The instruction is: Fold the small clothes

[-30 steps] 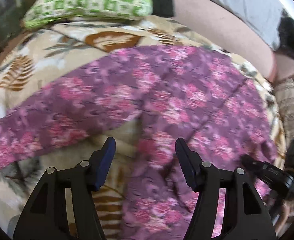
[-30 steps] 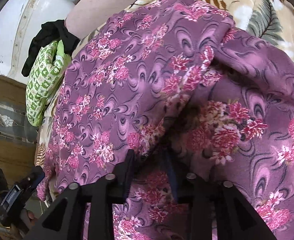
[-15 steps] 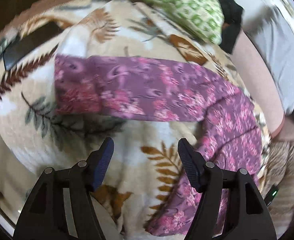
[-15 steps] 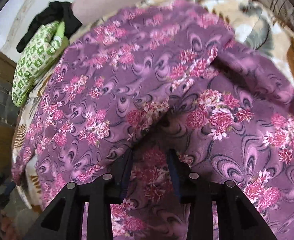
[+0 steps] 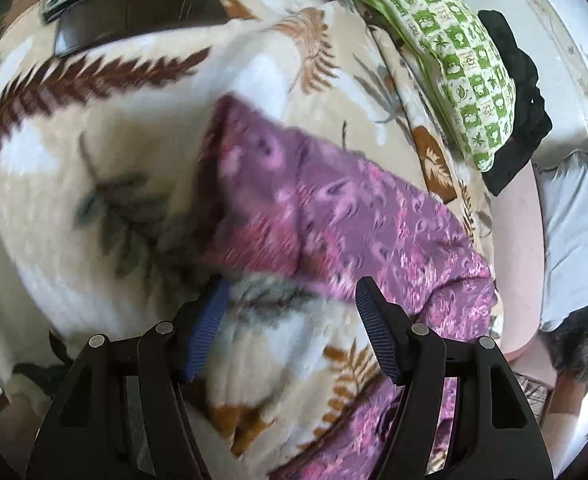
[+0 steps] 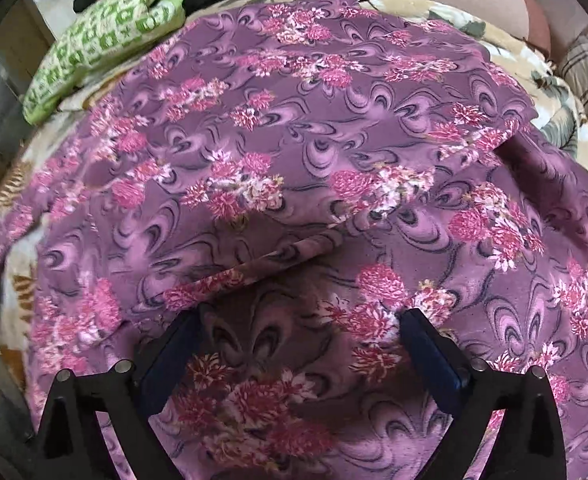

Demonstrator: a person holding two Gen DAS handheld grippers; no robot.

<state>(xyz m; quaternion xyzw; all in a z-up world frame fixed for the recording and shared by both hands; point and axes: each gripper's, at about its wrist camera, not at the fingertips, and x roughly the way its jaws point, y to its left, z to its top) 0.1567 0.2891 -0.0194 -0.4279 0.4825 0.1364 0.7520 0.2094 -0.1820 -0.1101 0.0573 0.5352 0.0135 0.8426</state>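
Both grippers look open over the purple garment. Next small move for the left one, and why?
Probably ease the left gripper forward and close on the near edge of the purple floral garment. Its jaws stand open over the leaf-print blanket, holding nothing, just short of that edge. The right gripper is open too.

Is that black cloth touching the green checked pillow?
Touching. In the left wrist view the black cloth lies bunched right against the far end of the green pillow, with no gap between them.
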